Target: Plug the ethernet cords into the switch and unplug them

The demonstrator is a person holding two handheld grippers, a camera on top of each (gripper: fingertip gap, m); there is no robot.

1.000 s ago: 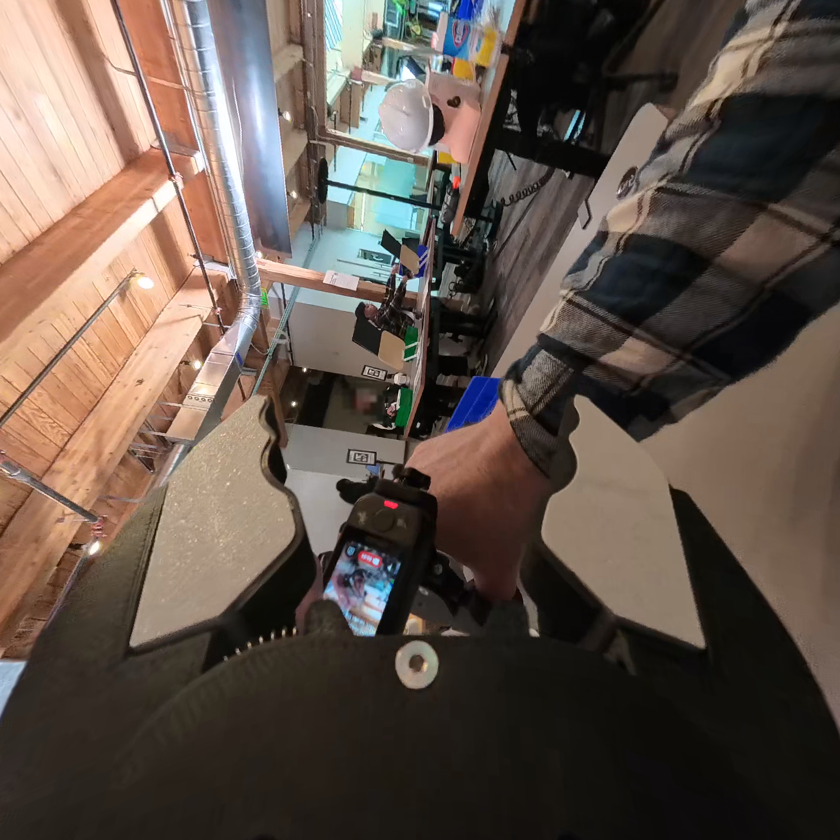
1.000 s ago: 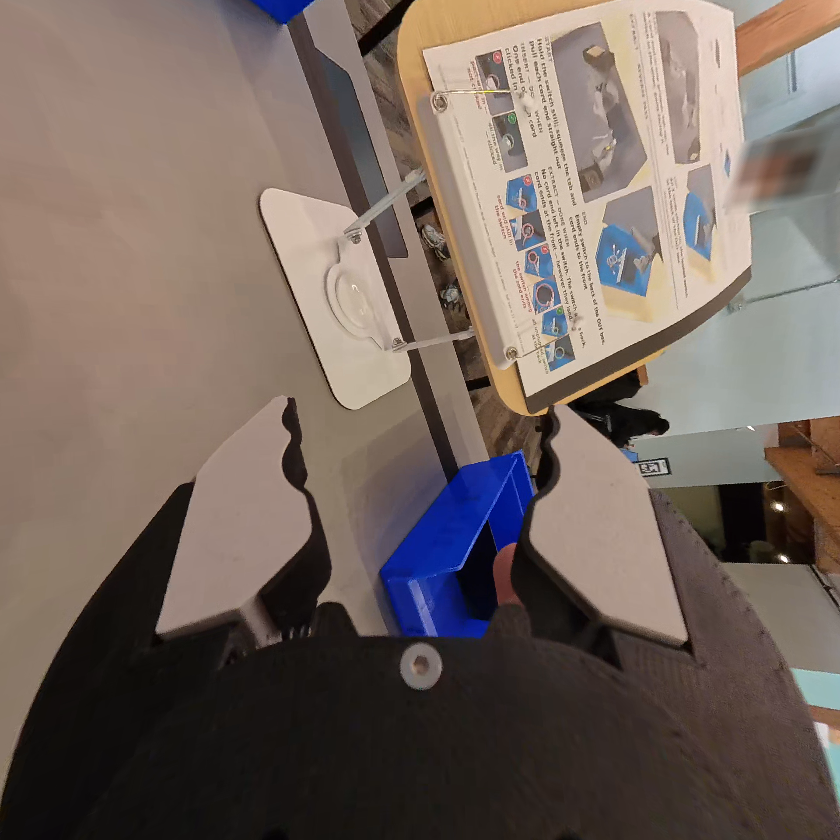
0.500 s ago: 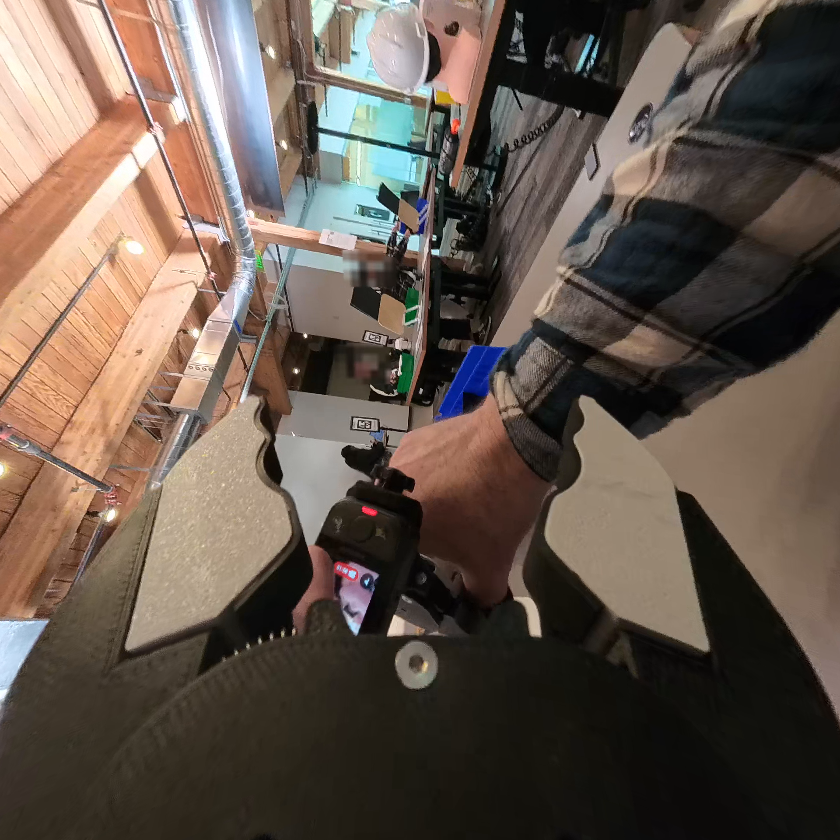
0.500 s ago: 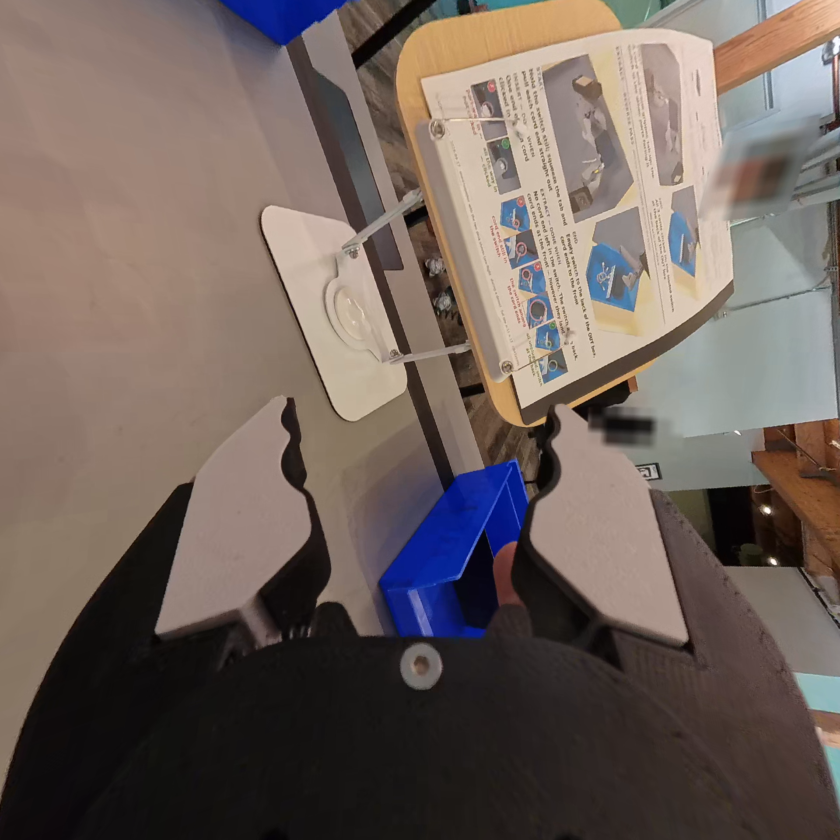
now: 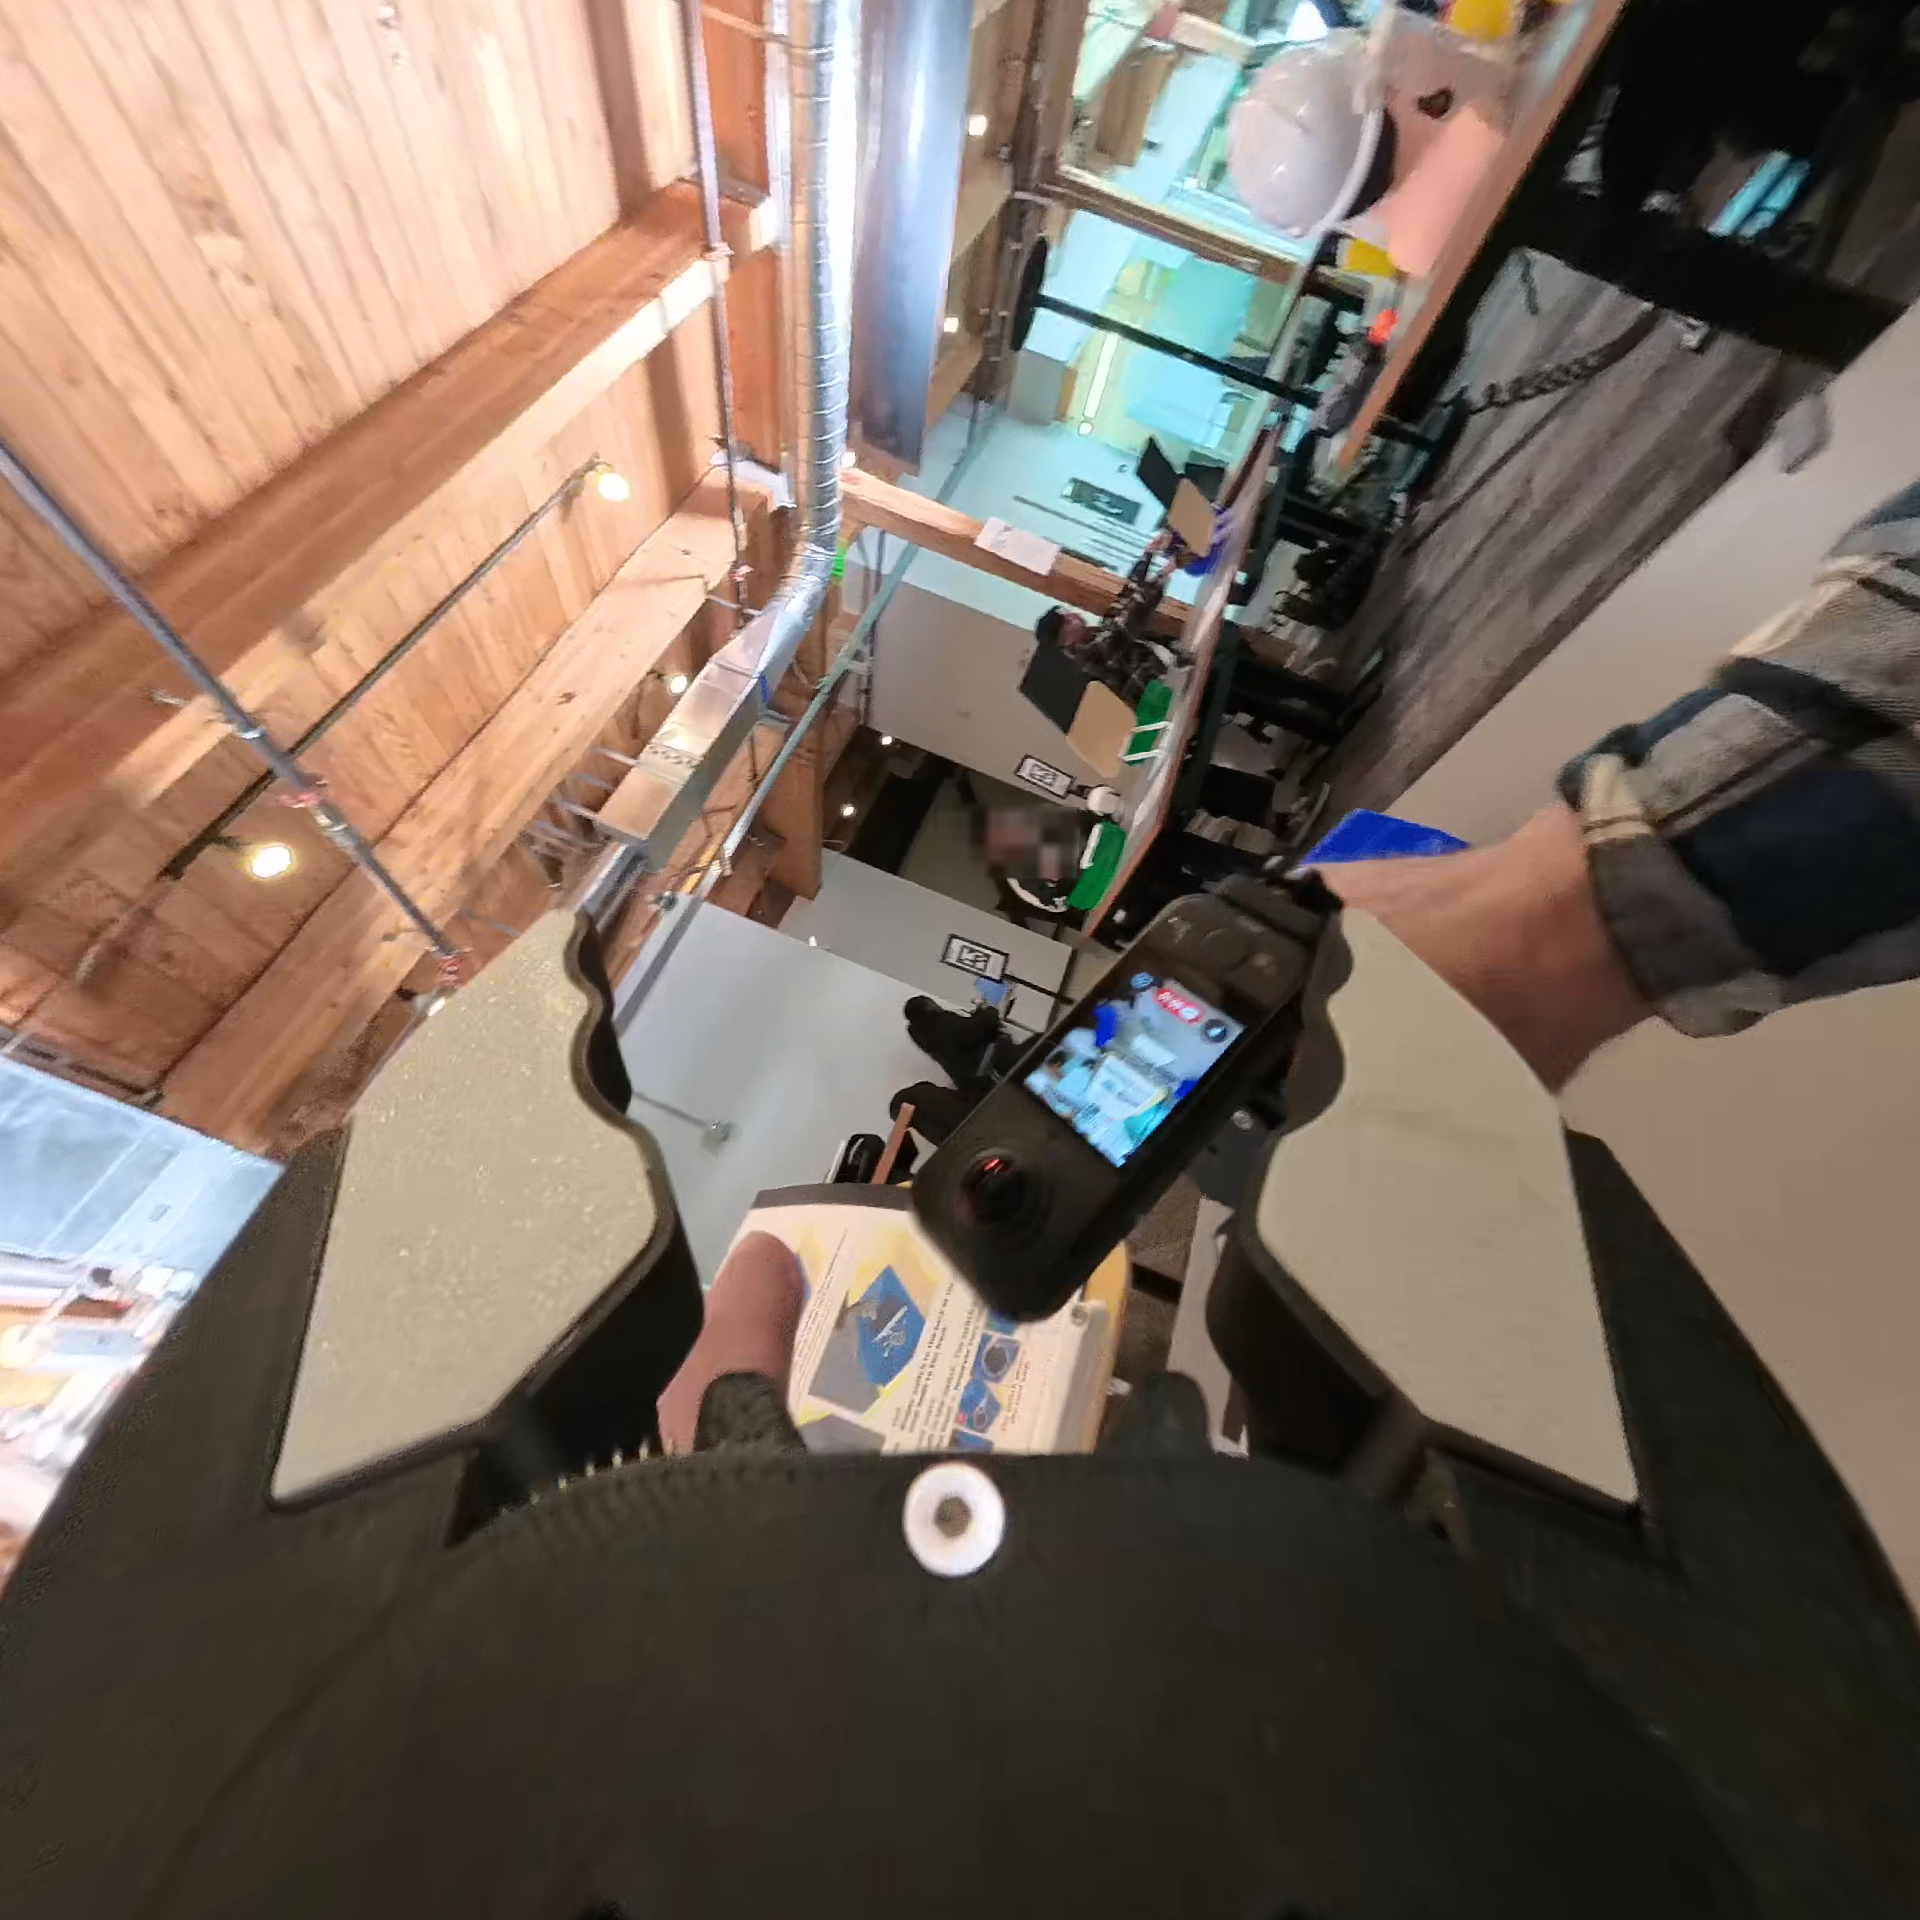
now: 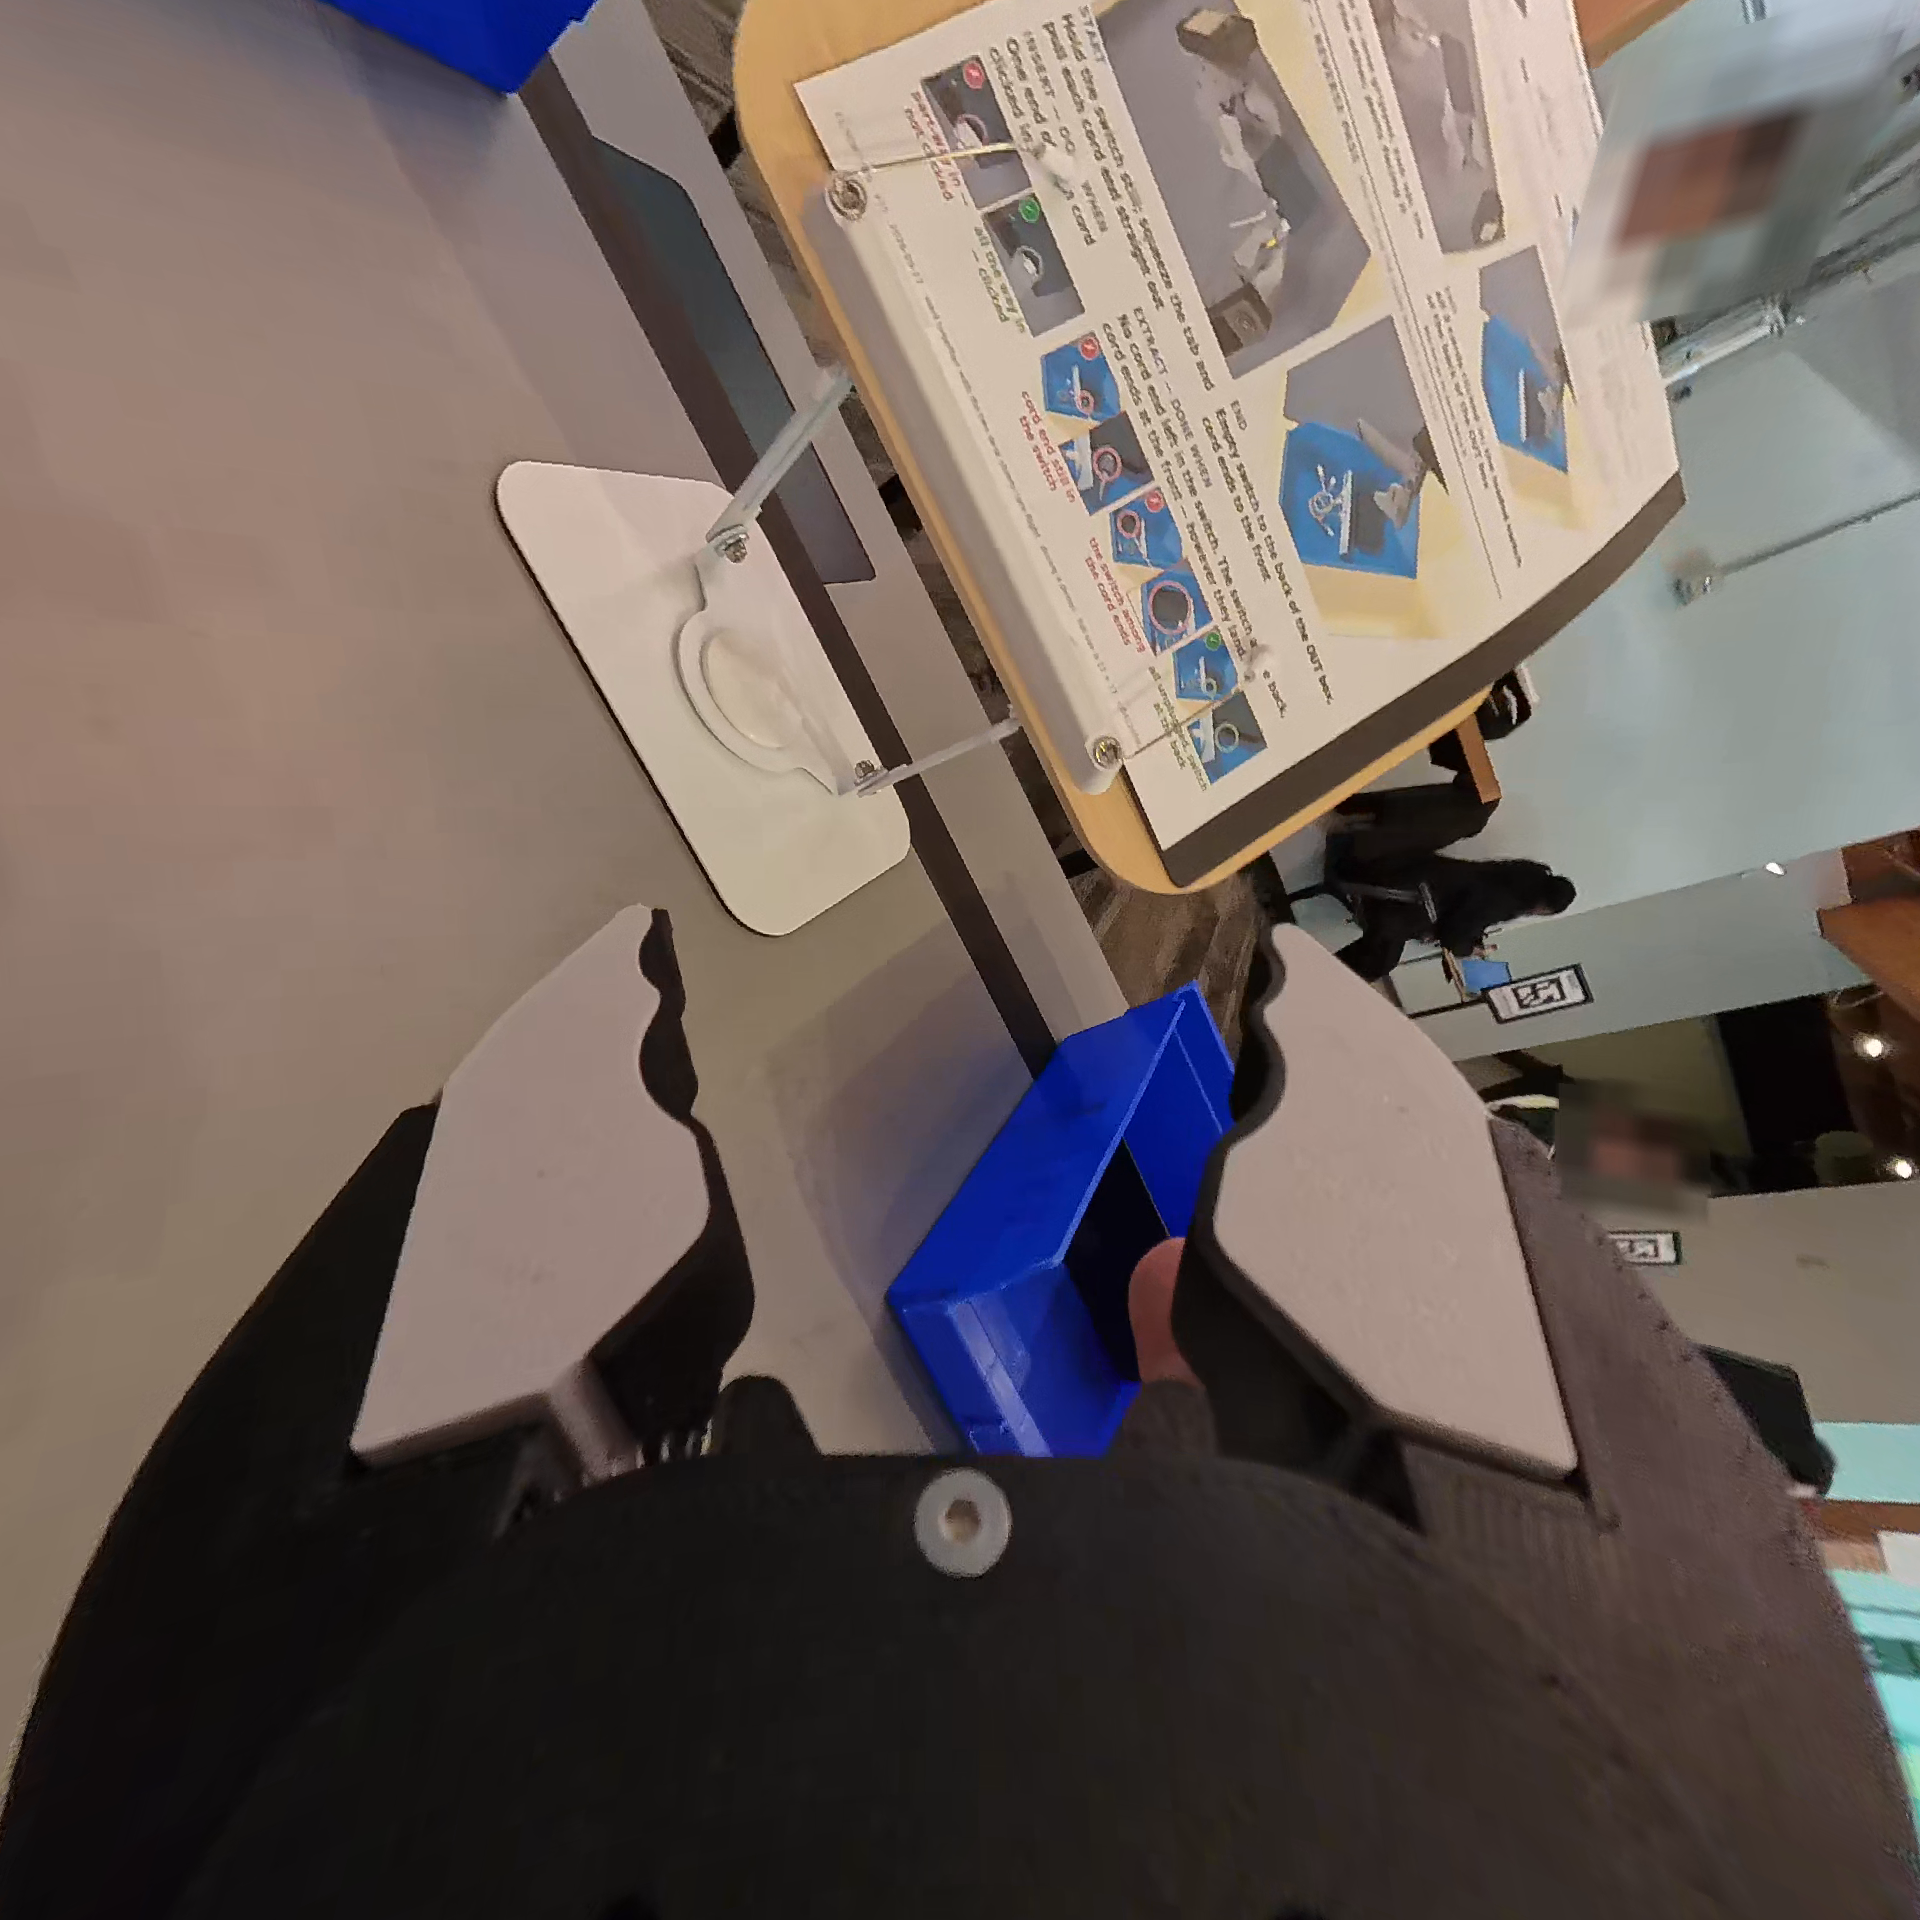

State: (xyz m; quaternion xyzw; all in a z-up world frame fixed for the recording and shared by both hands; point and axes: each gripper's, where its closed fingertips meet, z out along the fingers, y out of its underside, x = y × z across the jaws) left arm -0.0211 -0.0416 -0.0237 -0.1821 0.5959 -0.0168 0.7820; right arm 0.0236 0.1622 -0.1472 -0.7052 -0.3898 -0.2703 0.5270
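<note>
No ethernet cord or switch shows in either view. My left gripper is open and empty, held in the air and tilted toward the room and ceiling. Between its fingers, farther off, I see the black camera of the other gripper, and the hand in a plaid sleeve that holds it. My right gripper is open and empty above the grey table. A blue bin stands on the table just under and beyond its right finger; what the bin holds is hidden.
A white stand base on the table carries a tilted wooden board with an instruction sheet, also seen in the left wrist view. A second blue bin sits at the table's far corner. Other desks and people are farther back.
The left view has swung: the hand and sleeve moved to the right, the other gripper's camera now faces me, and the instruction sheet came into view. The left jaws opened slightly wider. The right gripper barely moved.
</note>
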